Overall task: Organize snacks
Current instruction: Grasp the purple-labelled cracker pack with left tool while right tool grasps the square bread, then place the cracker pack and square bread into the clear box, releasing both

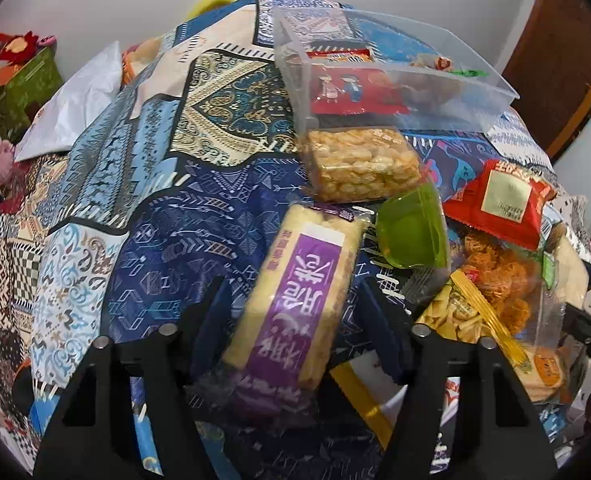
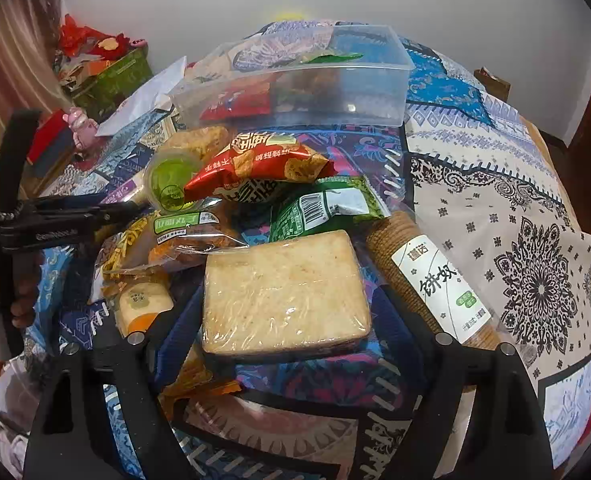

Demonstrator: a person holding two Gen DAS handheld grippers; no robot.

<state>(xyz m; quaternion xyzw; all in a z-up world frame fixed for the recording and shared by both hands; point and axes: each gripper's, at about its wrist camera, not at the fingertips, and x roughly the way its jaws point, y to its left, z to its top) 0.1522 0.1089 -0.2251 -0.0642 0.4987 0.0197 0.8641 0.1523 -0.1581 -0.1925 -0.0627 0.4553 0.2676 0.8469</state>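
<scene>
Snacks lying piled mid-tablecloth [image 2: 495, 184] before clear bin [image 2: 295, 92]; purple-label rice bar [image 1: 295, 304] running lengthwise between left gripper's [image 1: 295, 300] spread fingers, wrapped cake [image 2: 283, 292] sitting flat between right gripper's [image 2: 287, 304] spread fingers.

Home room, likely living or dining area. Surface covered by patchwork-print cloth [image 2: 495, 184] at centre, piled with packaged snacks [image 2: 279, 292] and a clear plastic box [image 2: 335, 92]. Plain white wall [image 2: 215, 8] across top. Wooden door [image 1: 555, 64] upper right; curtain [image 2: 11, 52], gift boxes [image 2: 111, 76] and pink toy [image 2: 81, 126] upper left.
</scene>
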